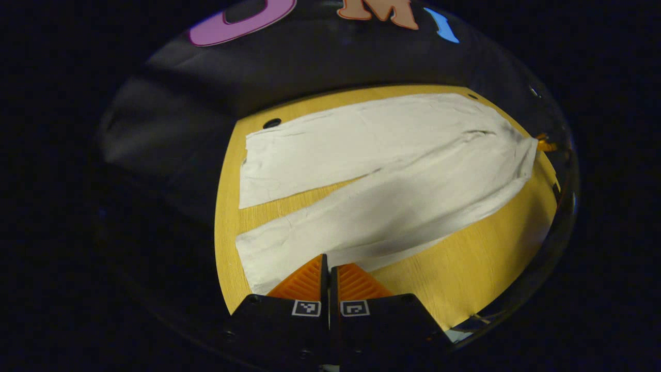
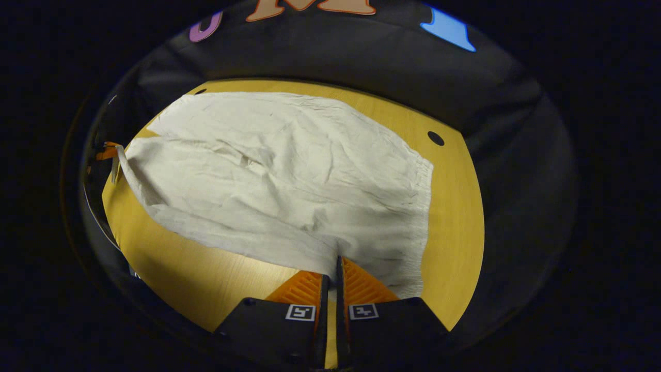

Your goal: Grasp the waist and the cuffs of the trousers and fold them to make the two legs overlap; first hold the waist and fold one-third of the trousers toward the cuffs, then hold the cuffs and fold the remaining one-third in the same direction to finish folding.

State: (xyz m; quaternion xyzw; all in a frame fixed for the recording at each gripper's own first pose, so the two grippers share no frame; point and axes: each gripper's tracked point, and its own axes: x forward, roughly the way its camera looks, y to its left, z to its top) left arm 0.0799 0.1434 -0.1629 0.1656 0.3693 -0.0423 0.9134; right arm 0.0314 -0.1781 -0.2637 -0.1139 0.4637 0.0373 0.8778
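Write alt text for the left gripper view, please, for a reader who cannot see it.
Pale trousers lie flat on a wooden table, the two legs spread apart toward the left. The left tool is closed at the near leg's edge. The booth's black cloth wall stands behind.

The left claw (image 1: 329, 268) sits right over the near edge of the cream-white cloth trousers (image 1: 382, 170), so whether there's fabric pinched in there is anyone's guess. Same deal with the right claw (image 2: 330, 274) at the waist corner. Far off from the right claw, the cuff end lifts up by something small and orange (image 2: 107, 152), too tiny to make out.
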